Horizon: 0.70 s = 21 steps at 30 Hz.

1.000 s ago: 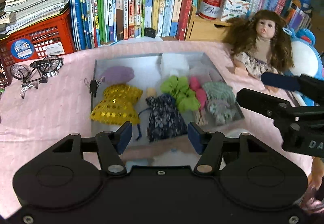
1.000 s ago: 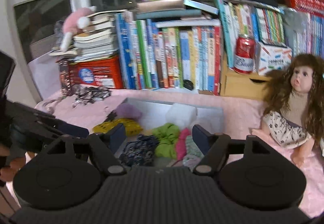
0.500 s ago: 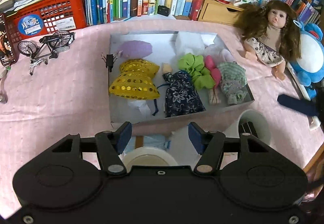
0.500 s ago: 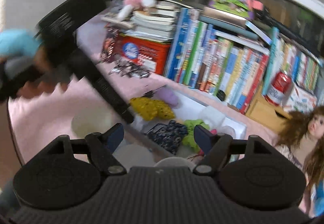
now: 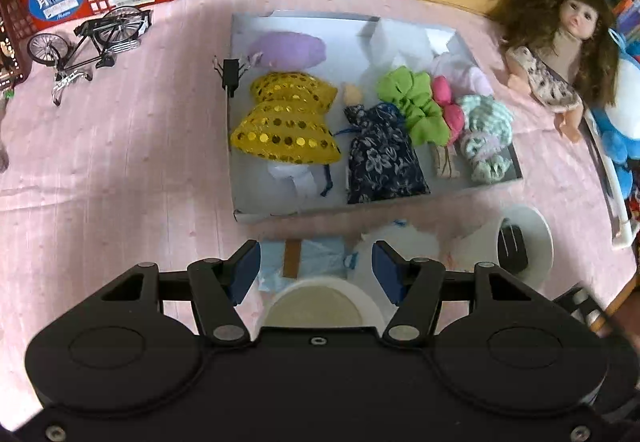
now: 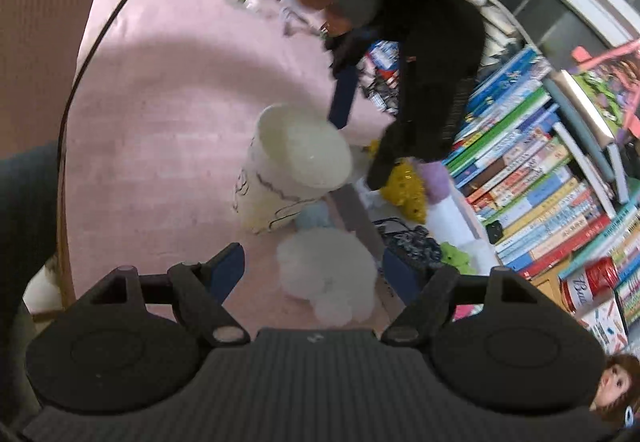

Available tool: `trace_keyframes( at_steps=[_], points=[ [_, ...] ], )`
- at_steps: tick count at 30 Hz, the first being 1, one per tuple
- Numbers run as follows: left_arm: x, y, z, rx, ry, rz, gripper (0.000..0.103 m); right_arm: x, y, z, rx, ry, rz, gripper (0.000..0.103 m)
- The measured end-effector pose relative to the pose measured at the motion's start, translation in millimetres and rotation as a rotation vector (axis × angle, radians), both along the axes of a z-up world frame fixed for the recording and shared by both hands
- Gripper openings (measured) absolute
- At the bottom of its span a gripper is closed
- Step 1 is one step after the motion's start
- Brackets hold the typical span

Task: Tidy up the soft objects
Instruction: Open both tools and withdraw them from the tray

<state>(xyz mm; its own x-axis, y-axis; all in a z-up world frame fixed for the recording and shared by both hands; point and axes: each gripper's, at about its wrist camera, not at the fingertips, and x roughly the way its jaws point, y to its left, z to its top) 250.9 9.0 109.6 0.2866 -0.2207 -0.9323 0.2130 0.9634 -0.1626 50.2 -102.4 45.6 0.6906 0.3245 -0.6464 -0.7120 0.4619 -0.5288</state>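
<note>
Right wrist view: the open, empty right claw (image 6: 312,270) has rolled and dropped toward the fluffy white plush (image 6: 326,278) now just ahead between its jaws, beside the white cup (image 6: 292,170), ready for grasping

A shallow grey cardboard tray (image 5: 476,189) is lying on the pink tablecloth (image 5: 120,162). Inside it, a yellow sequinned pouch (image 5: 286,128) is sitting at nine o'clock of a dark floral drawstring bag (image 5: 380,158), with a green fabric scrunchie (image 5: 420,106) at the bag's two o'clock. A white plastic cup (image 5: 320,306) is standing at the tray's six o'clock; a long-haired doll (image 5: 560,54) is lying at its three o'clock.
</note>
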Motion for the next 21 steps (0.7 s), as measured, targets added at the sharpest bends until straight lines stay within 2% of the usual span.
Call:
trace_keyframes(
  at_steps=[4, 10, 17, 21],
  points=[
    [9.4, -1.2, -0.4, -0.004, 0.003, -0.004, 0.059, 11.8, 12.0, -14.4, -0.063, 0.016, 0.025, 0.084],
    [22.5, -5.0, -17.5, 0.01, 0.069, -0.017, 0.059, 37.9, 20.8, -25.9, -0.103, 0.072, 0.024, 0.085],
    [36.7, -9.4, -34.3, 0.026, 0.133, -0.033, 0.059, 66.6, 20.1, -33.0, -0.098, 0.178, -0.035, 0.09],
    [41.2, -12.7, -44.2, 0.036, 0.176, -0.045, 0.059, 66.9, 17.0, -40.3, -0.075, 0.167, -0.047, 0.088]
  ],
)
